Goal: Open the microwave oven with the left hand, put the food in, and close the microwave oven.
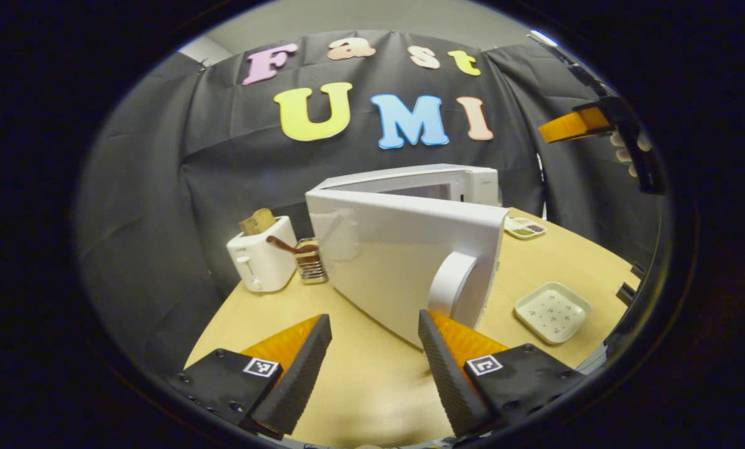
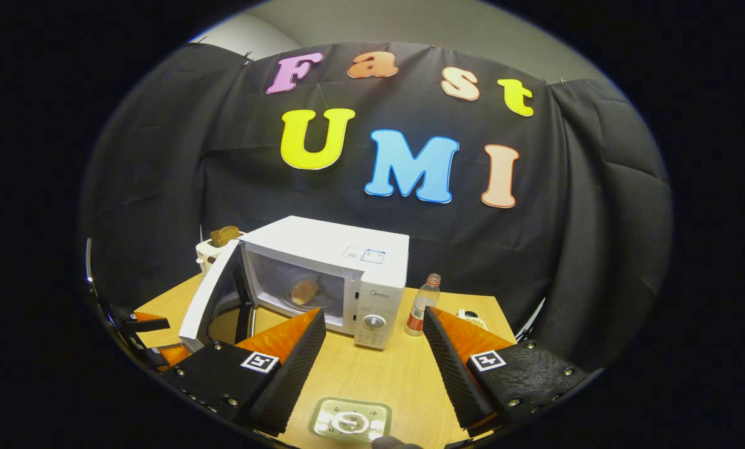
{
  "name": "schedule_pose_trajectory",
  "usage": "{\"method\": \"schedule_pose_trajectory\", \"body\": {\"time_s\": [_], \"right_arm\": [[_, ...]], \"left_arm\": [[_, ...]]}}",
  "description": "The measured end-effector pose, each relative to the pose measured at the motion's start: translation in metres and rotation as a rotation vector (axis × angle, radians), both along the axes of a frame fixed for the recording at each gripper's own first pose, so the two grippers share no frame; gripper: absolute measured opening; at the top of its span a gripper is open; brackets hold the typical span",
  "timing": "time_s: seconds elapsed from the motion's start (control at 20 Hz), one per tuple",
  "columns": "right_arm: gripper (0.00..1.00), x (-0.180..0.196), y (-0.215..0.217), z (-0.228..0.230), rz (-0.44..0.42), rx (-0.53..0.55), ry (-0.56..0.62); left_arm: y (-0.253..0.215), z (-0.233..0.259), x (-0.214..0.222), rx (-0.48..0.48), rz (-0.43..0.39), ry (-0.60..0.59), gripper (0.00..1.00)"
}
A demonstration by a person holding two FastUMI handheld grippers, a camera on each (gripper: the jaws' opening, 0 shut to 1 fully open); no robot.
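The white microwave (image 2: pixel 347 262) stands on the wooden table with its door (image 2: pixel 213 293) swung open to the left. A bread roll (image 2: pixel 304 290) lies inside the cavity. In the left gripper view I face the door's outer side (image 1: pixel 385 255), and its curved white handle (image 1: pixel 450 284) sits just beyond my left gripper's right fingertip. My left gripper (image 1: pixel 375 349) is open with nothing between its fingers; it also shows at the left edge of the right gripper view (image 2: pixel 141 340). My right gripper (image 2: pixel 375 355) is open and empty, held back above a white plate (image 2: pixel 350 419). It appears far off, high at the right (image 1: pixel 572 125).
A white toaster (image 1: pixel 261 262) holding bread stands left of the microwave, a small metal rack (image 1: pixel 310 259) beside it. A plastic bottle (image 2: pixel 423 304) is right of the microwave. A square white plate (image 1: pixel 552 312) and a small divided tray (image 1: pixel 524 228) lie on the table (image 1: pixel 360 386).
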State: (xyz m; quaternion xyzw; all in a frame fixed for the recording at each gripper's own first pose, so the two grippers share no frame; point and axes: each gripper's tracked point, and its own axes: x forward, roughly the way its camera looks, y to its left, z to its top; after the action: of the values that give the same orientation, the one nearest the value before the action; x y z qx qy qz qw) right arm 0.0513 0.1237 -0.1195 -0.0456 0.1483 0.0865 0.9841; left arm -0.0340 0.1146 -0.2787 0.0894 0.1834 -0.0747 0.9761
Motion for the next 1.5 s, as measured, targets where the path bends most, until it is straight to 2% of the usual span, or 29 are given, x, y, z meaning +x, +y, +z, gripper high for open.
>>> {"method": "schedule_pose_trajectory", "body": {"time_s": [0.45,0.85,1.25,1.4,1.5], "right_arm": [[0.96,-0.007,-0.051,-0.017,-0.081,0.008,0.06],[0.96,-0.007,-0.095,-0.03,-0.141,-0.01,0.112],[0.96,-0.002,-0.127,-0.039,-0.178,-0.011,0.143],[0.96,-0.003,-0.13,-0.04,-0.17,-0.011,0.152],[0.96,-0.003,-0.134,-0.043,-0.168,-0.021,0.157]], "left_arm": [[-0.09,-0.004,0.055,-0.006,-0.158,-0.014,0.94],[-0.145,-0.005,0.122,-0.022,-0.198,-0.043,0.93],[-0.178,-0.012,0.185,-0.038,-0.147,-0.062,0.94],[-0.181,-0.011,0.205,-0.064,-0.102,-0.063,0.94],[-0.187,-0.011,0.216,-0.065,-0.084,-0.065,0.97]]}}
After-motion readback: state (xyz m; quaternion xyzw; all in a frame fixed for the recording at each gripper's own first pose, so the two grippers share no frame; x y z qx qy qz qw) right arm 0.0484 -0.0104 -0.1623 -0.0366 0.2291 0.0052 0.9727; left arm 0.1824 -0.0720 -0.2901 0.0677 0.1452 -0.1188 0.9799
